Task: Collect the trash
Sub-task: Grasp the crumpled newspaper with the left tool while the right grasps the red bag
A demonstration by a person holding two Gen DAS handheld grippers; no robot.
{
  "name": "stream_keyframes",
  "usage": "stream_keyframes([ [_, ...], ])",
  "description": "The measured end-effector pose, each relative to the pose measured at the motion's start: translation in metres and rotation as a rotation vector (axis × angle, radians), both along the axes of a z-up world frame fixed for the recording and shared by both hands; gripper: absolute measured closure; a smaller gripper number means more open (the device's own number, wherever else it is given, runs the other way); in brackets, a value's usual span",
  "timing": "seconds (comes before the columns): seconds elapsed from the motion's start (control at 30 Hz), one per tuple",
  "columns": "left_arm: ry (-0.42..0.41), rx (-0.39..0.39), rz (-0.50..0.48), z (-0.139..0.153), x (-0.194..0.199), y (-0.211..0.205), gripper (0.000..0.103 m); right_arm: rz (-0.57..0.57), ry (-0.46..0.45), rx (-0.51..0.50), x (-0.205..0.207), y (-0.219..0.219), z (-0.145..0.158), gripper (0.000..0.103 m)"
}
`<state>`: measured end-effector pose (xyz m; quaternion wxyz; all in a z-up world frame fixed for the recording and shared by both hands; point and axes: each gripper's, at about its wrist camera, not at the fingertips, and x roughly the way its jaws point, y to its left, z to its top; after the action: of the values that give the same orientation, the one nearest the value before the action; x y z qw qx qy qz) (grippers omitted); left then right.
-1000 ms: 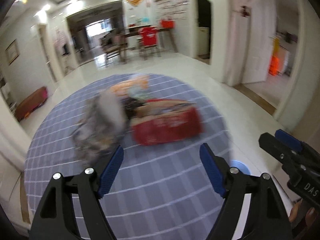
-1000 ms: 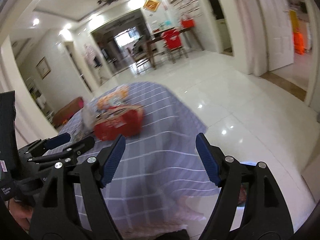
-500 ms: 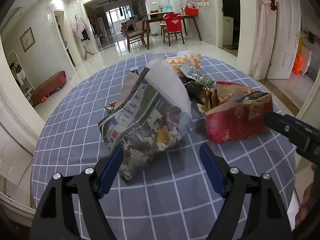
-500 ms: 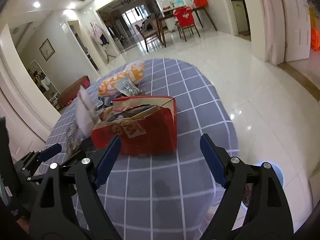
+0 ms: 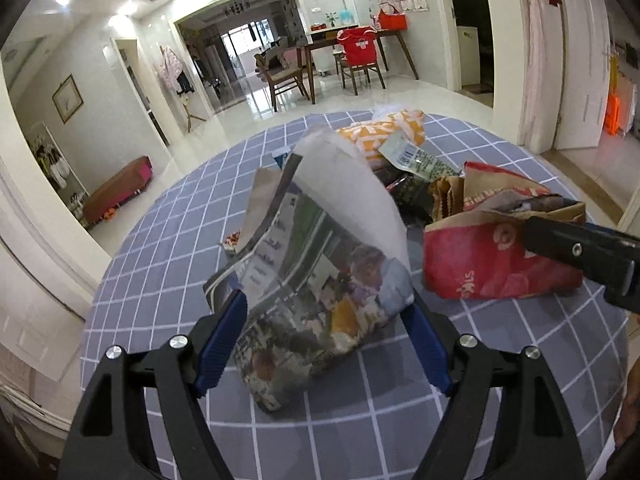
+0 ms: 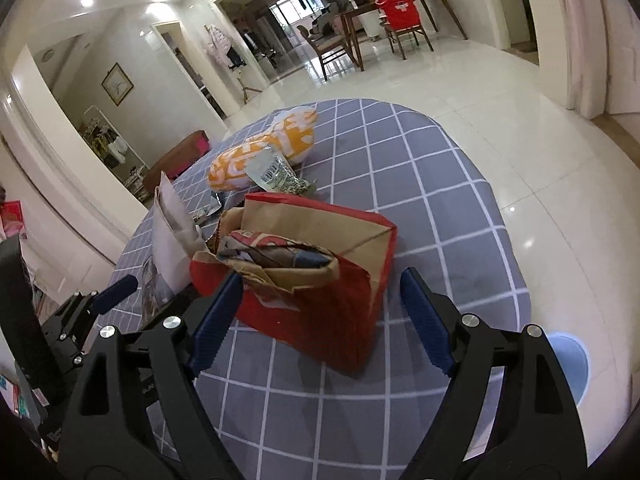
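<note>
A crumpled newspaper bundle (image 5: 304, 320) lies on the round table with the grey-blue checked cloth (image 5: 180, 220). My left gripper (image 5: 326, 300) is open and straddles its near end, the paper filling the gap between the pads. A red paper bag (image 6: 320, 312) stuffed with brown paper stands to the right of it. My right gripper (image 6: 322, 280) is around the bag's near end; its jaws are closing, and the right pad stands clear of the bag. Behind them lie an orange-and-white bag (image 6: 272, 144) and a barcoded wrapper (image 6: 276, 172).
The table's rim (image 6: 516, 280) drops to a glossy white floor on the right. A light blue bin (image 6: 568, 360) stands on the floor past that rim. A dining table with chairs (image 5: 352, 60) is far back. The other gripper's finger (image 5: 580, 248) crosses the left wrist view.
Both grippers have come forward and lower over the table. The newspaper now sits between the left jaws and the red bag between the right jaws.
</note>
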<state>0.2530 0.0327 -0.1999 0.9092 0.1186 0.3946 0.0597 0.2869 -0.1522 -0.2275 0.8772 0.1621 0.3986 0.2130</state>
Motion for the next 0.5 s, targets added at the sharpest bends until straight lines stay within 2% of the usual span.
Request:
stream_keyframes([
  [0.03,0.001,0.0,0.0,-0.001,0.002,0.0,0.026,0.011,0.003,-0.001,0.0,0.002,0.0,0.031],
  [0.1,0.008,-0.017,-0.005,-0.001,0.007,0.001,0.032,0.024,-0.001,-0.008,-0.002,0.006,-0.001,0.035],
  [0.17,0.014,-0.023,-0.004,-0.001,0.008,0.003,0.05,0.034,-0.013,-0.018,-0.005,0.009,0.001,0.037],
  [0.2,0.008,-0.026,-0.011,0.0,0.006,0.004,0.055,0.039,-0.025,-0.021,-0.009,0.01,0.003,0.038],
  [0.27,-0.011,-0.038,-0.026,0.006,0.001,0.004,0.07,0.032,-0.048,-0.021,-0.016,0.011,0.006,0.039],
  [0.4,-0.074,-0.037,-0.006,0.025,-0.022,0.009,0.081,0.006,-0.092,-0.008,-0.033,0.009,0.017,0.04],
  [0.5,-0.127,-0.101,0.013,0.047,-0.046,0.019,0.087,-0.017,-0.124,-0.006,-0.046,0.007,0.029,0.04],
])
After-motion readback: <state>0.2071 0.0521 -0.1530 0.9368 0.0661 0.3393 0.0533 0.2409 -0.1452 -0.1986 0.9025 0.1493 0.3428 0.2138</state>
